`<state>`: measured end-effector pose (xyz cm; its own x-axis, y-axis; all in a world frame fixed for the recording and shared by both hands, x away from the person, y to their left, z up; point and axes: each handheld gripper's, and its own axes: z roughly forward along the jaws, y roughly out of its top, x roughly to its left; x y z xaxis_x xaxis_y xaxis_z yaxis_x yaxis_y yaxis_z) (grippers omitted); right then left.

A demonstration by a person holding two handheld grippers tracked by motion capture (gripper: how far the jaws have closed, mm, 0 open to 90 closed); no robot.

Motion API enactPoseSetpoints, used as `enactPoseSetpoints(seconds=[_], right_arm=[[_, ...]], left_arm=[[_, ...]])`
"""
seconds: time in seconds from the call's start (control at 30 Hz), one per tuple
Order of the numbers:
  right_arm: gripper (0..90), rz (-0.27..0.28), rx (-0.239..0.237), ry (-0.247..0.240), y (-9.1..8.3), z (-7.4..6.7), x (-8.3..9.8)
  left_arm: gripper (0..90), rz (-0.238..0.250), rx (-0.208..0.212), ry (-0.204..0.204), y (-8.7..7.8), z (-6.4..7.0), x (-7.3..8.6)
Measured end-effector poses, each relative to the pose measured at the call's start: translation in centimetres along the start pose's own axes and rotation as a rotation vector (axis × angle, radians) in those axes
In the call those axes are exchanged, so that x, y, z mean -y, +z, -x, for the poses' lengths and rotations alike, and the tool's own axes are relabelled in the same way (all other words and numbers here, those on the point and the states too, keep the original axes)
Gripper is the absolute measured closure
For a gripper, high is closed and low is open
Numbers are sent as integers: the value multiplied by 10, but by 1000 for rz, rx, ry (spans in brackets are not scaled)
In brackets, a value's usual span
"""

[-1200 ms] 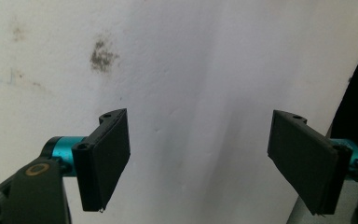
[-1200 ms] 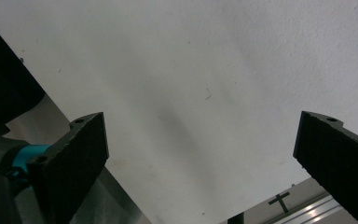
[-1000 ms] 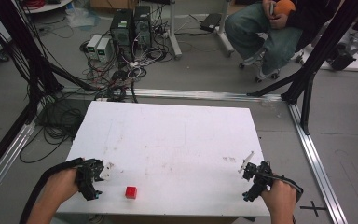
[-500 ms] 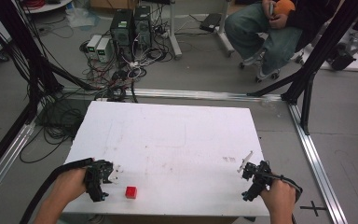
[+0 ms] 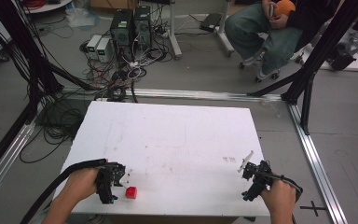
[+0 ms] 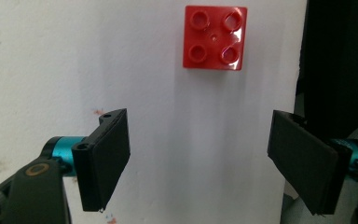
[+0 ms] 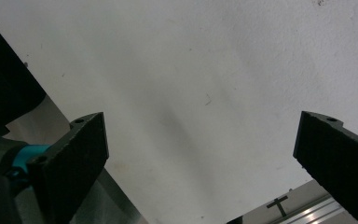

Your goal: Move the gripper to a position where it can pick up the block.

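A red brick [image 6: 214,37] lies near the white counter's [image 5: 177,140] front edge, just ahead of the left hand-held gripper [image 6: 198,163], jaws spread; the right hand-held gripper [image 7: 200,163] hovers spread, well apart

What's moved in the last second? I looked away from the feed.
The left hand-held gripper slid right along the table's near edge, closing on the red brick; its jaws are open and the brick is not gripped. The brick and the right hand-held gripper stayed put.
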<state>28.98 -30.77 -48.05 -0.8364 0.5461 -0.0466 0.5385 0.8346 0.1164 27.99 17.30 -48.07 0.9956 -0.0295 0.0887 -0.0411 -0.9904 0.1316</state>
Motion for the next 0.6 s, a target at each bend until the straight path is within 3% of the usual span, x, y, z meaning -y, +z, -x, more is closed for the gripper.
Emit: enactPoseSetpoints(seconds=[0.6], right_arm=[[23, 1, -3, 0, 0, -1, -1]], left_arm=[[213, -21, 40, 99, 18, 2, -32]])
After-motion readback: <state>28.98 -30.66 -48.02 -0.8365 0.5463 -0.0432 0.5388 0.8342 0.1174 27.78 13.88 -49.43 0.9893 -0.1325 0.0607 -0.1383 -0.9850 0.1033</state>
